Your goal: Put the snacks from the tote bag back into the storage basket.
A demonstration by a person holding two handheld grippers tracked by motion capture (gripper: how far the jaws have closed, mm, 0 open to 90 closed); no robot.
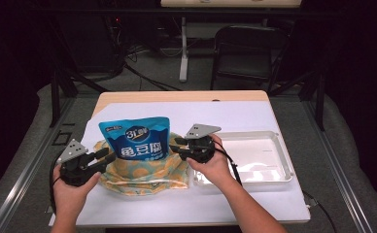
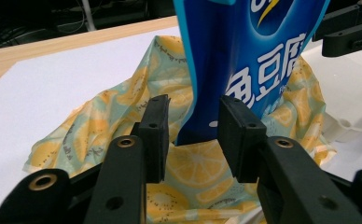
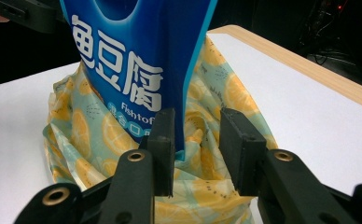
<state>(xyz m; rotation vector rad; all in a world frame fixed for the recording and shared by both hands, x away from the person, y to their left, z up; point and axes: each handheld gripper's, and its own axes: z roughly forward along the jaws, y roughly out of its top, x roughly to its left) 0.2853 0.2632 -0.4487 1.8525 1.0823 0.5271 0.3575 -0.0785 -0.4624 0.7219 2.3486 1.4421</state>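
A blue snack pouch (image 1: 135,141) with white lettering stands upright inside a crumpled lemon-print cloth bag (image 1: 143,174) on the white table cover. My left gripper (image 1: 106,155) is at the pouch's left edge and my right gripper (image 1: 177,145) at its right edge. In the left gripper view the left gripper (image 2: 193,121) has the pouch's (image 2: 244,56) lower edge between its jaws, with a gap on one side. In the right gripper view the right gripper (image 3: 197,130) straddles the pouch's (image 3: 137,60) other edge; one pad is near it, and cloth (image 3: 86,135) shows in the gap.
A clear plastic tray (image 1: 259,155) lies right of the cloth bag, under the right hand's wrist. The white cover (image 1: 235,116) has bare room behind the pouch and along the front. A dark chair (image 1: 247,48) and table legs stand beyond the far edge.
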